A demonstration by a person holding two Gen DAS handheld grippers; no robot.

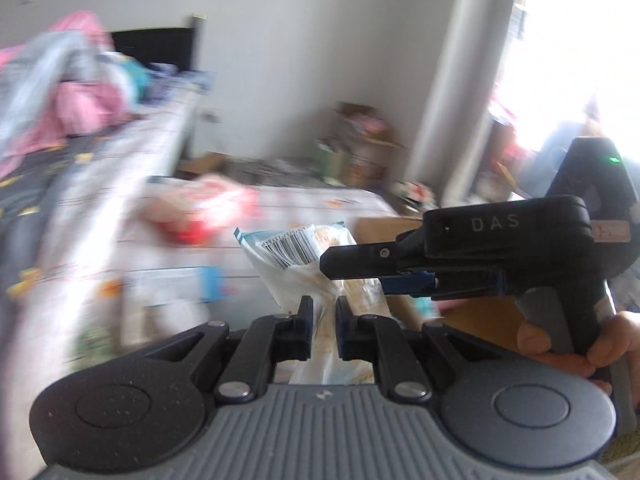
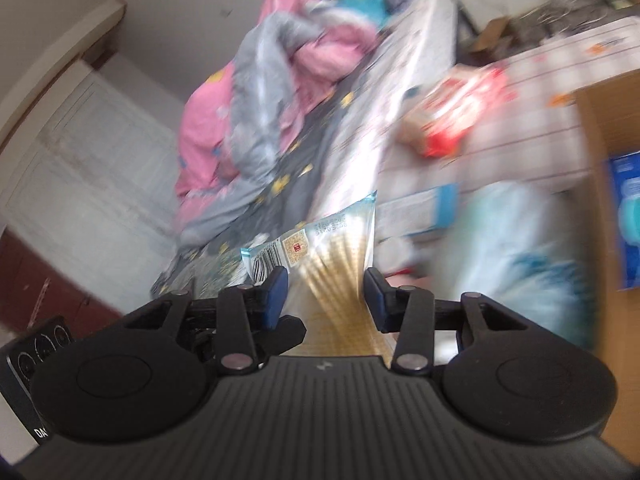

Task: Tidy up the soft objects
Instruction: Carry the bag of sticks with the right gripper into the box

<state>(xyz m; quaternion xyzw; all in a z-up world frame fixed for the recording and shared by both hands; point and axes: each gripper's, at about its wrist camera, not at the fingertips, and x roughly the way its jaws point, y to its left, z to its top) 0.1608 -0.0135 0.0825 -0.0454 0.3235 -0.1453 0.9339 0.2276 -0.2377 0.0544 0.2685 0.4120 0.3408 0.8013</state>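
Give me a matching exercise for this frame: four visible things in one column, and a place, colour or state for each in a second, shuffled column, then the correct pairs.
Things:
1. left gripper
2. right gripper
3. snack packet
4. pink bedding

Descriptions:
A. heaped on the bed in the background
B. jaws apart on either side of the packet
C. clear and white wrapper with a barcode, held up between the two tools
D. jaws pinched narrowly on the packet's lower part

Pairs: 1-D, 2-B, 3-C, 4-A
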